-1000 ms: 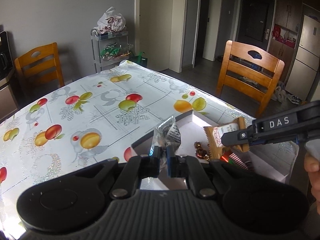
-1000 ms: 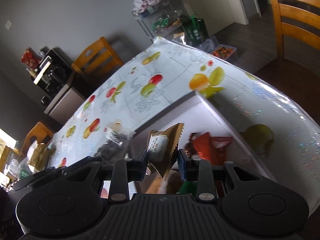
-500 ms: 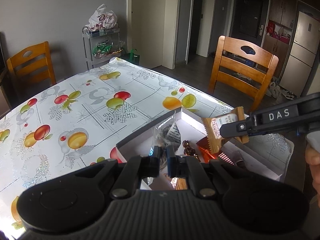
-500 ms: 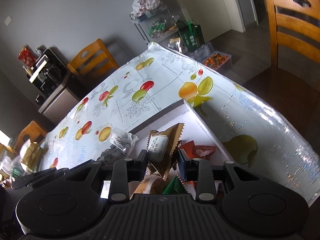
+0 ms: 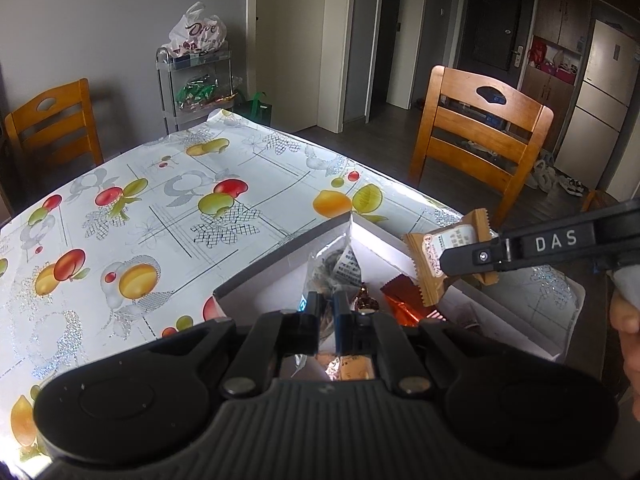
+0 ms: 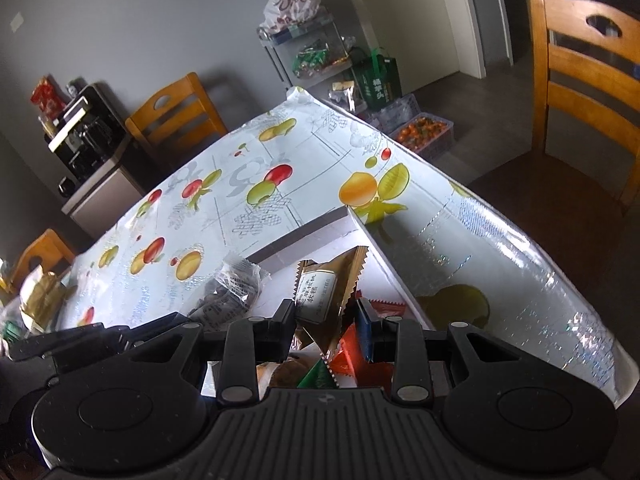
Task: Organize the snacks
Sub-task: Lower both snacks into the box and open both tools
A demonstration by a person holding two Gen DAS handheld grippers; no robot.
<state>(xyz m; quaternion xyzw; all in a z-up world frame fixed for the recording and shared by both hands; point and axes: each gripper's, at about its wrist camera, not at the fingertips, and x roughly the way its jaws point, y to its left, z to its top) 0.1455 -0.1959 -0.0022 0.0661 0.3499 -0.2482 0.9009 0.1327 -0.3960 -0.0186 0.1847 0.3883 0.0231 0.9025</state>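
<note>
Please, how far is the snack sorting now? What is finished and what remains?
Done: several snacks already lie in the white box, among them orange packets.
In hand: the left gripper is shut on a clear packet, and the right gripper is shut on a brown packet; both hang over the box.
Left: releasing these two. More bags sit at the table's far side, possibly still to sort.

Left gripper [image 5: 326,312]: matte black body, ribbed grip plate, two round side housings, silver pivot screws, black fingers with blue-edged pads. Right gripper [image 6: 326,322]: identical build; side bar lettered "DAS" in white, small screw beside. Hand [image 5: 626,320]: grey sleeve edge.
</note>
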